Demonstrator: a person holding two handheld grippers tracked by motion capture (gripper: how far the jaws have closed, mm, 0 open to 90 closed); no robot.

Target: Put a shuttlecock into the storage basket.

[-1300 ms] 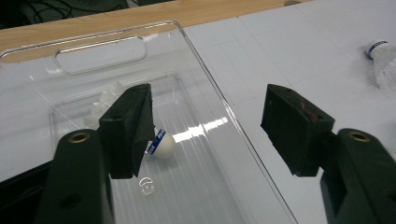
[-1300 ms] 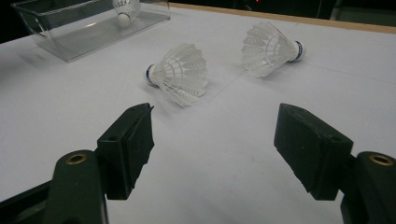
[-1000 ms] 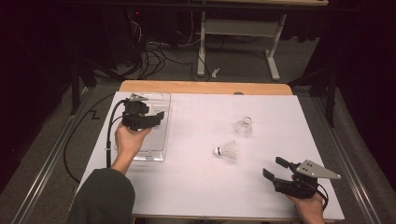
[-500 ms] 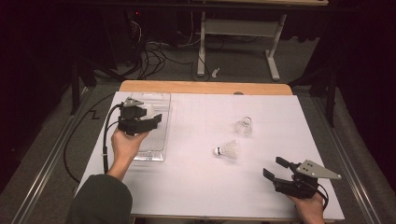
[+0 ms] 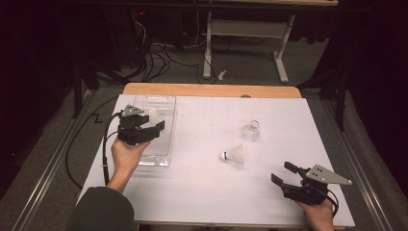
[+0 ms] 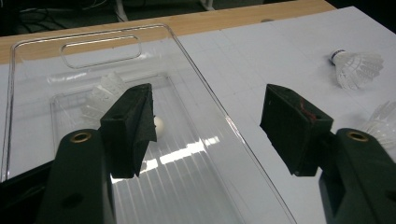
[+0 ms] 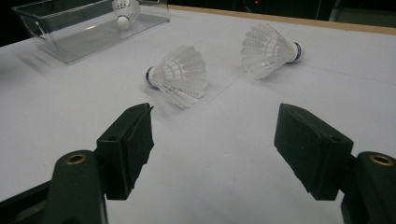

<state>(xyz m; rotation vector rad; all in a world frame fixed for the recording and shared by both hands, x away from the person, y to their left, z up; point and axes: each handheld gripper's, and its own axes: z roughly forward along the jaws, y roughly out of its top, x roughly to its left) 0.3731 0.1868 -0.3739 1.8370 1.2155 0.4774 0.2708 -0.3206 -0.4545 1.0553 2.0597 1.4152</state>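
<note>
Two hand-held grippers showed in the high view, both with jaws spread and nothing between them. The left hand-held gripper (image 5: 153,126) hung over the clear tray (image 5: 163,103) at the left of the white tabletop (image 5: 202,192), its jaws pointing right; the hand below it came in from the bottom with the forearm in a dark sleeve. A shuttlecock in the tray (image 5: 154,114) was partly covered by that gripper's body. The right hand-held gripper (image 5: 284,173) rested low near the tabletop's near right corner, jaws aimed up and left toward the near shuttlecock (image 5: 233,155), well apart from it. The far shuttlecock (image 5: 251,130) lay just beyond. The right hand was cut off by the bottom edge.

From the left gripper view, the left hand-held gripper (image 6: 208,116) stood wide open above the tray's right wall (image 6: 205,93), touching nothing. The tray's shuttlecock (image 6: 105,91) lay on its side, its cork tip half hidden behind the left jaw. Two more shuttlecocks lay on the tabletop at the right, one cut off by the frame edge.

From the right gripper view, the right hand-held gripper (image 7: 212,140) was likewise spread and empty, low over the tabletop. The near shuttlecock (image 7: 180,77) and the far shuttlecock (image 7: 268,50) lay on their sides ahead. The tray (image 7: 56,42) sat far left, blurred.
</note>
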